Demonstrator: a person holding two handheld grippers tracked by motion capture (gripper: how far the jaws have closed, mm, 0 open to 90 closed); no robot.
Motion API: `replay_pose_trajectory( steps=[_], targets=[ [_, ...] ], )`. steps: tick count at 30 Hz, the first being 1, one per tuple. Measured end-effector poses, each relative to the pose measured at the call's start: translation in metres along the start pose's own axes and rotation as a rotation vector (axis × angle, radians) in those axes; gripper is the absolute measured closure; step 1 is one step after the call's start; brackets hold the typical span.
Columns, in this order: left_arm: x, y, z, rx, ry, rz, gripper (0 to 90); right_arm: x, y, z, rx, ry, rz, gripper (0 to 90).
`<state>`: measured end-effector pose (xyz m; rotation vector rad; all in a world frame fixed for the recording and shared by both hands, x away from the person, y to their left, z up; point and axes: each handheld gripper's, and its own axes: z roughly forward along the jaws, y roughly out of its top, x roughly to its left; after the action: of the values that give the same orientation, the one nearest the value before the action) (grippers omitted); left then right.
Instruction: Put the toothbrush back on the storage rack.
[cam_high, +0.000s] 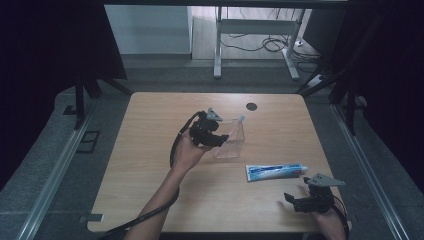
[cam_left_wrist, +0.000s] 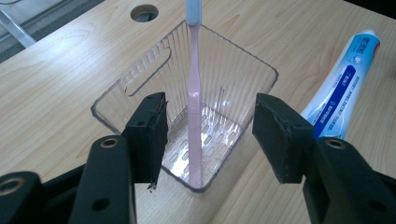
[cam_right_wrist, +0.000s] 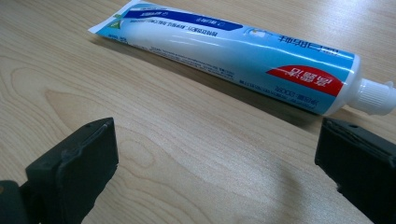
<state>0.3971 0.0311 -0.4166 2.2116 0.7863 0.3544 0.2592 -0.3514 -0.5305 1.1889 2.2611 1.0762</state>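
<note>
A clear plastic holder (cam_high: 231, 141) (cam_left_wrist: 261, 70) stands upright mid-table. A pink toothbrush (cam_left_wrist: 194, 107) (cam_high: 237, 126) leans inside it, head up past the far rim. My left gripper (cam_high: 216, 138) (cam_left_wrist: 208, 135) hovers just above the holder's near rim, jaws open, nothing between them; the toothbrush stands free. A blue and white toothpaste tube (cam_high: 276, 171) (cam_right_wrist: 229, 51) (cam_left_wrist: 343, 84) lies flat to the right of the holder, cap to the right. My right gripper (cam_high: 296, 201) (cam_right_wrist: 217, 163) rests low near the front right edge, open, just short of the tube.
The wooden table (cam_high: 150, 165) has a round cable hole (cam_high: 251, 106) (cam_left_wrist: 144, 12) at the back. Grey floor and rails flank the table. A white desk frame with cables (cam_high: 255, 40) stands beyond.
</note>
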Motion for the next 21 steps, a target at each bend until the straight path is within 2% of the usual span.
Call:
replay_pose_trajectory(
  steps=[6,21],
  targets=[
    [0.004,-0.009,-0.007,-0.021,0.009,-0.005,40.2,0.0,0.0,0.0,0.003,-0.001,-0.001,0.0],
    [0.009,-0.028,-0.024,-0.062,-0.005,-0.064,35.4,0.001,0.0,0.001,0.005,-0.002,-0.004,0.0]
  ],
)
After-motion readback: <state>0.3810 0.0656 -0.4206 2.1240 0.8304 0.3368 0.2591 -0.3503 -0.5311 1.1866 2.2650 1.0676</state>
